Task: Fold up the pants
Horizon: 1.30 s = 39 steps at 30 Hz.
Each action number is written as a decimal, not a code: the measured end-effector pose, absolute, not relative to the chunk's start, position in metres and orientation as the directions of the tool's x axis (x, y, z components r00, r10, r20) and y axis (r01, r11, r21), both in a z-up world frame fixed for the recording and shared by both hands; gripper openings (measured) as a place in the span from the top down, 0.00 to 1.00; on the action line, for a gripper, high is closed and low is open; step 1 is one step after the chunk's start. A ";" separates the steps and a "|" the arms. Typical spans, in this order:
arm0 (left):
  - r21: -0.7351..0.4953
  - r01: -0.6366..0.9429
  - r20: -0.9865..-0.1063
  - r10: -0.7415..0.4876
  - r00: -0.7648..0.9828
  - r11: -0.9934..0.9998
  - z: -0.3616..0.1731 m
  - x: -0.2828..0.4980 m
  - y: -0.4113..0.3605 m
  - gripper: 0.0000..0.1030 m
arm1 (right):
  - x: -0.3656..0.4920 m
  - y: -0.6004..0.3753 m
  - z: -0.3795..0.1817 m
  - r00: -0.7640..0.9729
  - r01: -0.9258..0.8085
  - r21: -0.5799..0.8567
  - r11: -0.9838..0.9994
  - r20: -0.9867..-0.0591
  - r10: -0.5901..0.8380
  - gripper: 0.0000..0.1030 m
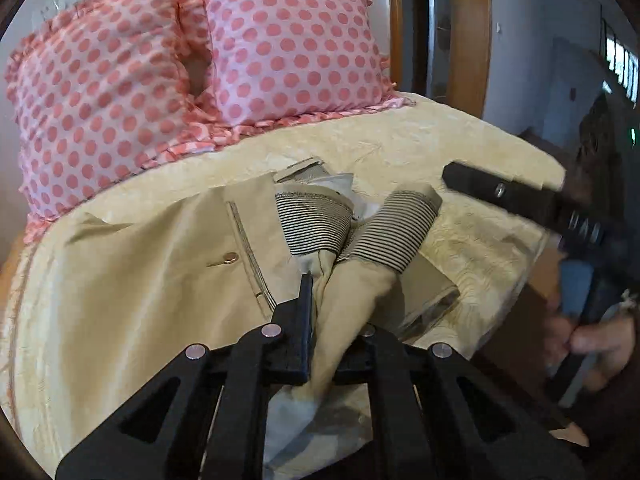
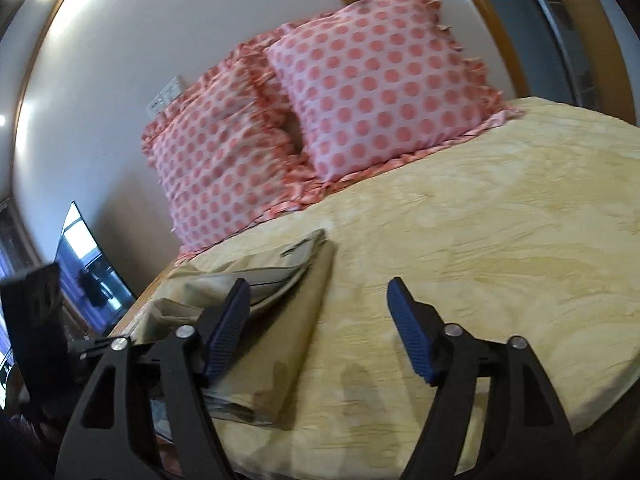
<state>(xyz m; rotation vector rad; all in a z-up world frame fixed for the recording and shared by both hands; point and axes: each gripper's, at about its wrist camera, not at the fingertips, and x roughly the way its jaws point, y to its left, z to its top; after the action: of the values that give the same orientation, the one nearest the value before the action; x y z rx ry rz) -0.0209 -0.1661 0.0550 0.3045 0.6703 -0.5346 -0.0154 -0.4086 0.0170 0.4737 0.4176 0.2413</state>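
Beige pants (image 1: pixel 160 280) lie on the yellow bedspread (image 1: pixel 400 140). Their striped waistband (image 1: pixel 320 220) is bunched up in front of me. My left gripper (image 1: pixel 344 304) is shut on a fold of the pants fabric near the waistband. My right gripper (image 2: pixel 320 312) is open and empty above the bedspread, just right of the folded part of the pants (image 2: pixel 280 300). The right gripper also shows in the left wrist view (image 1: pixel 500 192), at the right, blurred, its jaws hidden there.
Two pink polka-dot pillows (image 1: pixel 280 48) (image 2: pixel 380 72) stand at the head of the bed. The bed's edge (image 1: pixel 520 264) falls off at the right. A screen (image 2: pixel 88 264) stands left of the bed. Wooden door frame (image 1: pixel 468 32) behind.
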 end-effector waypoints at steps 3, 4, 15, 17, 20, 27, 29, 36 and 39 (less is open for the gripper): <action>0.135 0.559 -0.660 -0.346 0.667 0.818 0.057 -0.028 -0.175 0.78 | 0.001 -0.414 0.022 0.852 -0.179 0.551 0.815 -0.328 0.408 0.24; 0.104 0.569 -0.660 -0.372 0.653 0.816 0.061 -0.034 -0.166 0.63 | 0.004 -0.411 0.023 0.835 -0.199 0.570 0.797 -0.328 0.442 0.24; -0.079 0.214 -0.606 -0.217 0.765 0.974 0.101 0.048 0.001 0.26 | 0.099 -0.360 0.022 0.649 -0.211 0.495 0.843 -0.575 0.499 0.34; -0.152 0.142 -0.661 -0.208 0.721 0.978 0.087 0.081 0.031 0.26 | 0.110 -0.356 0.015 0.627 -0.191 0.476 0.858 -0.614 0.480 0.39; -0.247 0.106 -0.714 -0.254 0.653 0.963 0.067 0.114 0.056 0.27 | 0.120 -0.351 0.007 0.607 -0.180 0.459 0.870 -0.644 0.466 0.44; -0.395 0.212 -0.729 -0.445 0.520 0.894 0.047 0.144 0.047 0.27 | 0.123 -0.353 0.005 0.595 -0.211 0.463 0.861 -0.638 0.488 0.61; -0.407 0.210 -0.745 -0.456 0.487 0.889 0.039 0.153 0.041 0.27 | 0.127 -0.355 0.004 0.587 -0.207 0.478 0.854 -0.638 0.499 0.60; -0.429 0.229 -0.740 -0.485 0.466 0.874 0.042 0.168 0.031 0.72 | 0.132 -0.359 0.008 0.540 -0.267 0.555 0.788 -0.591 0.599 0.89; -0.430 0.238 -0.731 -0.491 0.475 0.871 0.047 0.172 0.032 0.77 | 0.138 -0.361 0.018 0.537 -0.296 0.571 0.766 -0.563 0.628 0.90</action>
<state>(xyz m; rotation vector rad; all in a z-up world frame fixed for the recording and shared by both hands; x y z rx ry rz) 0.1717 0.0322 0.0469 -0.2860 0.9809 -0.4528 0.1383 -0.3610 0.0177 0.4396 0.8363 0.5706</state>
